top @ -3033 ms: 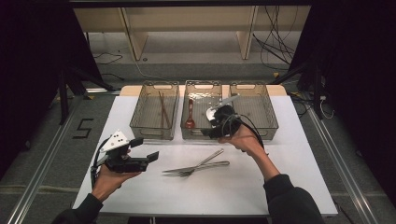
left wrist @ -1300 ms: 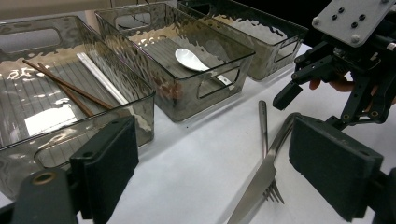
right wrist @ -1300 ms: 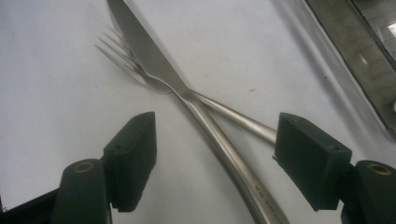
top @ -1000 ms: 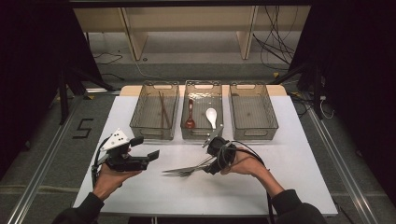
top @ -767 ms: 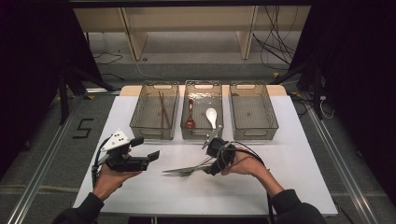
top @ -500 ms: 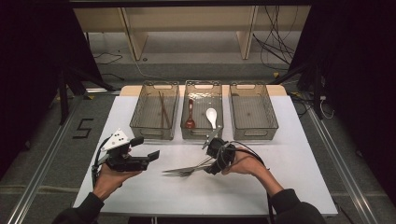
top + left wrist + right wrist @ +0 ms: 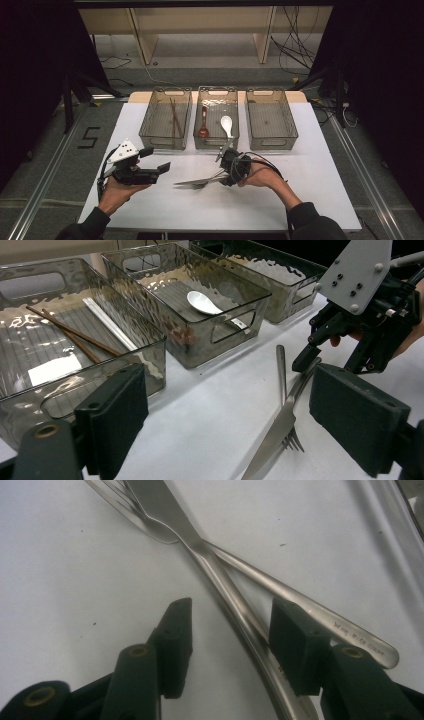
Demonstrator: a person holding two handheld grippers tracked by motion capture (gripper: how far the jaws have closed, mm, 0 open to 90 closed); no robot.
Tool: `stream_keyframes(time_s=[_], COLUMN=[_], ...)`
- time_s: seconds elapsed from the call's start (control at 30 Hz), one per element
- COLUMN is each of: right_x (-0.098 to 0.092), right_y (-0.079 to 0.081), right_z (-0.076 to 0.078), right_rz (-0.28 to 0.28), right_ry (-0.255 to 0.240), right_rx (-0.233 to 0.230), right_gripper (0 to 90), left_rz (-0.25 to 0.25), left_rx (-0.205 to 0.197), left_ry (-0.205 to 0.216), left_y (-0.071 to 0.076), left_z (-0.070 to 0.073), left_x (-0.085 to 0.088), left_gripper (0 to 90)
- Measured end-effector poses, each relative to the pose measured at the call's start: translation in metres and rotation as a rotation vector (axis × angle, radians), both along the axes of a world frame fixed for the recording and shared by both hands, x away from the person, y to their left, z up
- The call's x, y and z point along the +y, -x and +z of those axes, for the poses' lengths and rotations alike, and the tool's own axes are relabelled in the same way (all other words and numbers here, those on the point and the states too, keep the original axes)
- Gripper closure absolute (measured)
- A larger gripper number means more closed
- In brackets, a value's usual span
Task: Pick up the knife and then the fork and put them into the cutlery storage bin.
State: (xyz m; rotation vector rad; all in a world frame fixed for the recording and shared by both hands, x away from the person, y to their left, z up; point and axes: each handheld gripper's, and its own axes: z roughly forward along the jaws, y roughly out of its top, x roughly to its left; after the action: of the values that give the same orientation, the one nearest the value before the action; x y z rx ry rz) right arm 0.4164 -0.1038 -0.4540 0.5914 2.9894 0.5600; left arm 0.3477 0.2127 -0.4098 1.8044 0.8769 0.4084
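Note:
A steel knife (image 7: 192, 181) and fork (image 7: 202, 185) lie crossed on the white table (image 7: 165, 210). My right gripper (image 7: 221, 175) is low over their handles. Its jaws (image 7: 232, 605) have just been closing and stand either side of the knife handle (image 7: 227, 597). The left pad is still apart from the handle. The fork handle (image 7: 320, 615) runs under the right jaw. My left gripper (image 7: 157, 159) hovers to the left, held level with its jaws wide apart and nothing between them. In the left gripper view (image 7: 232, 385) it looks at the knife (image 7: 275, 432) and the right gripper (image 7: 362, 335).
Three clear bins stand in a row at the back. The left bin (image 7: 150, 140) holds chopsticks (image 7: 173, 117). In the middle bin (image 7: 216, 145) are a brown spoon (image 7: 203, 129) and a white spoon (image 7: 227, 125). The right bin (image 7: 272, 142) has nothing in it.
My right gripper came down from the bins to the knife and fork, then stayed there. A white spoon now lies in the middle bin. The left gripper has not moved.

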Motion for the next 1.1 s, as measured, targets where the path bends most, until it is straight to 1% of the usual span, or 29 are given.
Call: stream_keyframes(time_s=[0.03,0.07,0.2,0.3,0.33,0.43,0.5,0.6,0.63,0.67,0.73,0.77,0.83,0.9,1.03,1.1], right_x=[0.000,0.002,0.006,0.011,0.012,0.012,0.013,0.014,0.014,0.014,0.014,0.014,0.015,0.015,0.017,0.019], right_y=[-0.001,-0.001,-0.002,0.000,0.000,0.001,0.003,0.007,0.008,0.009,0.012,0.012,0.013,0.013,0.013,0.013], right_z=[-0.001,-0.002,-0.005,-0.009,-0.010,-0.009,-0.008,-0.008,-0.008,-0.007,-0.006,-0.006,-0.006,-0.005,-0.005,-0.006], right_rz=[0.014,0.002,0.018,0.025,0.040,0.033,0.040,0.068,0.065,0.079,0.077,0.094,0.093,0.107,0.094,0.095], right_ry=[0.001,0.006,0.017,0.043,0.050,0.048,0.058,0.077,0.076,0.086,0.095,0.103,0.102,0.118,0.115,0.107], right_rx=[-0.008,0.006,-0.035,-0.043,-0.055,-0.050,-0.040,-0.048,-0.045,-0.041,-0.033,-0.034,-0.032,-0.029,-0.023,-0.031], right_gripper=[53.6,54.0,57.1,56.8,57.2,63.0,67.6,71.3,72.3,73.6,75.4,76.2,77.4,77.8,76.8,76.5], left_rz=[0.002,0.002,-0.002,-0.003,-0.004,-0.007,-0.007,-0.005,-0.008,-0.008,-0.007,-0.008,-0.010,-0.009,-0.009,-0.009], left_rx=[0.000,-0.002,0.000,-0.001,-0.001,-0.001,-0.001,-0.001,-0.001,-0.001,0.000,0.000,-0.001,0.000,0.000,-0.001], left_ry=[0.007,0.007,0.004,0.004,0.004,-0.002,-0.001,0.004,-0.001,-0.001,-0.002,-0.002,-0.003,-0.001,-0.001,-0.001], left_y=[0.000,0.000,0.000,0.000,0.000,0.000,0.000,0.001,0.001,0.001,0.001,0.001,0.001,0.001,0.001,0.001], left_z=[0.000,0.001,0.000,0.000,0.000,0.000,0.000,0.000,0.000,0.000,0.000,0.000,0.000,0.000,0.000,0.000], left_x=[0.000,0.000,0.000,0.000,-0.001,0.000,0.000,-0.001,0.000,0.000,-0.001,-0.001,-0.001,-0.002,-0.002,-0.002], left_gripper=[15.4,15.4,15.4,15.3,15.4,15.4,15.4,15.4,15.4,15.4,15.4,15.4,15.4,15.4,15.4,15.4])
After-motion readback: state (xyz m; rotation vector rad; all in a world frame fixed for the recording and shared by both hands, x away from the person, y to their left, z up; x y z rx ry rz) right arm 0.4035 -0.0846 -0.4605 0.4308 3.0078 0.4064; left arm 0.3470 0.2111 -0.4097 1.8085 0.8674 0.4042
